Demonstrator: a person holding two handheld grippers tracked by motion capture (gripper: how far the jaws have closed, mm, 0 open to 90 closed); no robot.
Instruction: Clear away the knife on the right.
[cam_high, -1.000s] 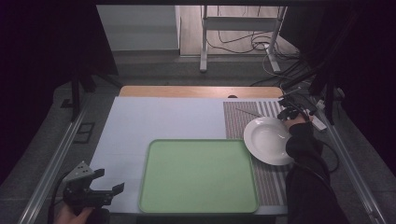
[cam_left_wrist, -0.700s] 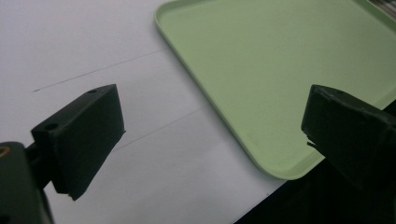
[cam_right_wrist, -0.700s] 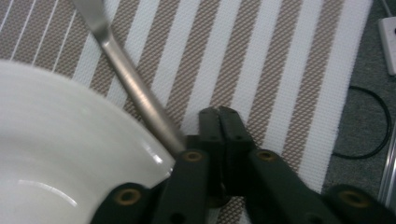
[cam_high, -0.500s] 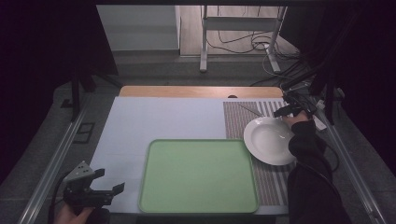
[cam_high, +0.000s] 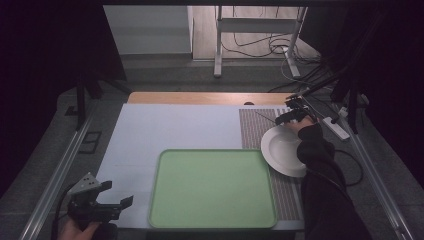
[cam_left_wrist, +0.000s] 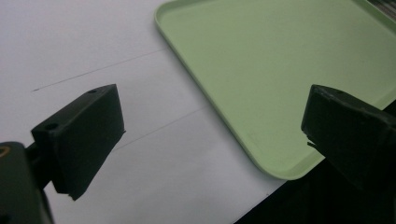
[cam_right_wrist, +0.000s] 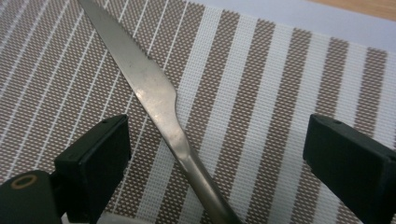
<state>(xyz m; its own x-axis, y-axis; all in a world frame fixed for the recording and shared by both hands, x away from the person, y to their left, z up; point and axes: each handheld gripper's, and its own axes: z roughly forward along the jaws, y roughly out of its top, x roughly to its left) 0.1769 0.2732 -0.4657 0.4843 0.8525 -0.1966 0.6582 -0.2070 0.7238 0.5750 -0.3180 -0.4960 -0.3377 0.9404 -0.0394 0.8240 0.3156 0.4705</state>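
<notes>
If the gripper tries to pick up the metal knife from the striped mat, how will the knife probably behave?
The knife looks like solid, smooth metal, so it is probably stiff and may slip between the pads. It lies flat on the woven placemat, so getting the jaws under it could be difficult. Its flat blade suggests it will slide when pushed, not roll. The right gripper stands open around its handle.

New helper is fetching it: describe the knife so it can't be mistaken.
Find the brown-and-white striped placemat at the table's right edge. On its far end, beyond the white plate, lies the knife, flat between the right gripper's open jaws. It is the only metal utensil there.
</notes>
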